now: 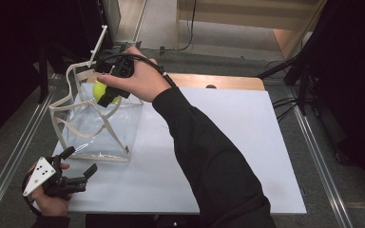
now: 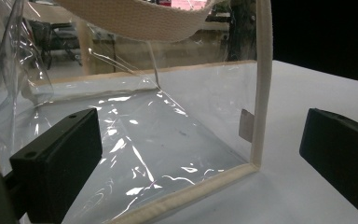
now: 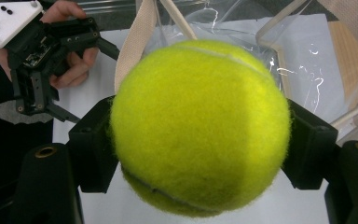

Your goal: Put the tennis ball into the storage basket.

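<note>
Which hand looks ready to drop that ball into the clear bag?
Right. Its hand-held gripper already grips the tennis ball above the clear bag. The left hand-held gripper sits open beside the bag, holding nothing.

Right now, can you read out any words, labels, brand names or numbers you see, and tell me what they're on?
No readable text anywhere.
tennis ball: no brand print on the side showing.
clear bag: small grey tag, blank.
left gripper: its grey plate bears black dots, not characters.
</note>
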Tool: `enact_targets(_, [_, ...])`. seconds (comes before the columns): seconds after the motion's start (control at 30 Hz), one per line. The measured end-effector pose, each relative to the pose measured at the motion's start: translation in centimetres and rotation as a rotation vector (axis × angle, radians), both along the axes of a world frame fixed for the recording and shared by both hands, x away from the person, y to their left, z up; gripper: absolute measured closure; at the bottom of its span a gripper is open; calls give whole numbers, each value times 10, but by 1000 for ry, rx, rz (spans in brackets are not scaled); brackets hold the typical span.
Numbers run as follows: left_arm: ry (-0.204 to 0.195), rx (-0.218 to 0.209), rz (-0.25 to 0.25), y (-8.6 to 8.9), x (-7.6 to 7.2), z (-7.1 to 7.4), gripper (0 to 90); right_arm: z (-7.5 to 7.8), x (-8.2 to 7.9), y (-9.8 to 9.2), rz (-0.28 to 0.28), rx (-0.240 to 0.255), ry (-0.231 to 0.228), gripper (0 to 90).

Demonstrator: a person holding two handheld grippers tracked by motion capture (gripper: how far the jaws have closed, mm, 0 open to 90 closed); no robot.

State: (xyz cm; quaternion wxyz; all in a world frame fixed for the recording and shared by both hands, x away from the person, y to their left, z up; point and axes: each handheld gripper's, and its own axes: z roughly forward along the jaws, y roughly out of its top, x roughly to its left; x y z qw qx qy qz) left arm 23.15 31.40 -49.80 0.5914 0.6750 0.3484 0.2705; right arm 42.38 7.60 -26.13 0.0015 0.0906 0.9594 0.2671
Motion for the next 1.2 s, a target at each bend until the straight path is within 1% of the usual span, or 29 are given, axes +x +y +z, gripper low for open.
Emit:
enact_targets(0.23, [-2,-1,1,0,0,0,0,-5,6,3,-5,-3,7,237])
enact_targets(0.4, [-4,6,-3,0,0,0,0,-8,10,4,-14,-16,3,237])
enact_targets(0.47, [-5,6,-3,0,0,0,0,-9,12,4,-21,-12,5,237])
enact_targets(0.57, [-1,2,-2,0,0,0,0,-10,15,6,-14,-10,4,237])
enact_targets(0.67, [-1,0,-2,0,0,0,0,-10,16,8,-15,-10,5,237])
enact_targets(0.73, [-2,2,-4,0,0,0,0,-11,16,11,-19,-21,7,237])
enact_targets(0.87, [-1,-3,-3,0,0,0,0,-12,17,14,-16,-17,8,237])
enact_targets(1.0, [0,-5,-5,0,0,0,0,-13,19,15,-18,-16,8,237])
enact_targets(1.1, [-1,-7,-4,0,0,0,0,-15,21,15,-10,-21,5,236])
enact_targets(1.2, [0,-6,-5,0,0,0,0,-17,21,16,-14,-29,9,236])
